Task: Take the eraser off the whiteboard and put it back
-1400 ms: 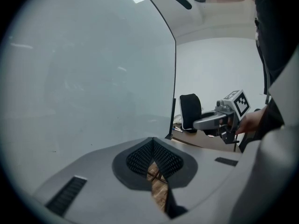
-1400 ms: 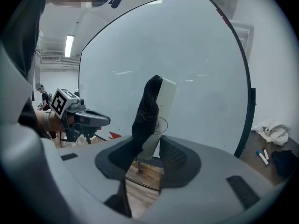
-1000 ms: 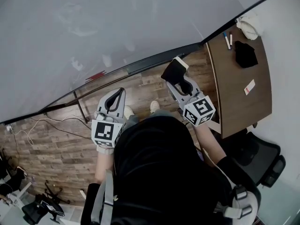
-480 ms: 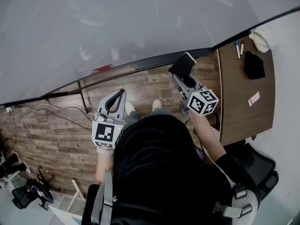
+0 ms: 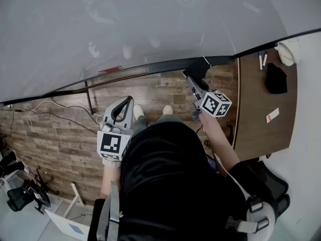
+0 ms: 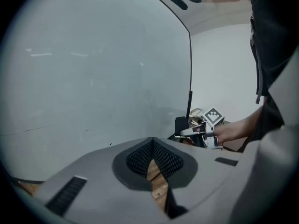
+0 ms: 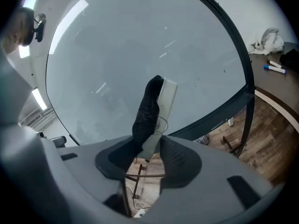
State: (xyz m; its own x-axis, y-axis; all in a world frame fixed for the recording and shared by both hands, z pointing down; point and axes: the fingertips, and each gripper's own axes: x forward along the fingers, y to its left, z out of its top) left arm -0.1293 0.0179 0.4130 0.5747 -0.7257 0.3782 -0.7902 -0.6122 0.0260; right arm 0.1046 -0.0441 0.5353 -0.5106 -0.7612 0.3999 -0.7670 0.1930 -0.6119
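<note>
The right hand-held gripper (image 7: 153, 146) pinches the eraser (image 7: 150, 107) by its bottom end, near the low edge of the whiteboard (image 7: 140, 36). It looks light: soft dark felt, stiff white back. Squeezing across both sides should hold it. The left hand-held gripper (image 6: 152, 154) is closed and empty.

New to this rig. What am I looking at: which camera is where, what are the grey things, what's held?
No robot: a person at a whiteboard holds a two-jaw gripper in each hand; those are the grey things, marker cubes included. The head view looks steeply down from the person's head. The other two come from a camera on each gripper, looking along its jaws. The right gripper is clamped on the eraser, black felt on a white back, near the board's lower edge. The left gripper is shut and empty. The desk at the right carries markers, a white cloth and a black item.
</note>
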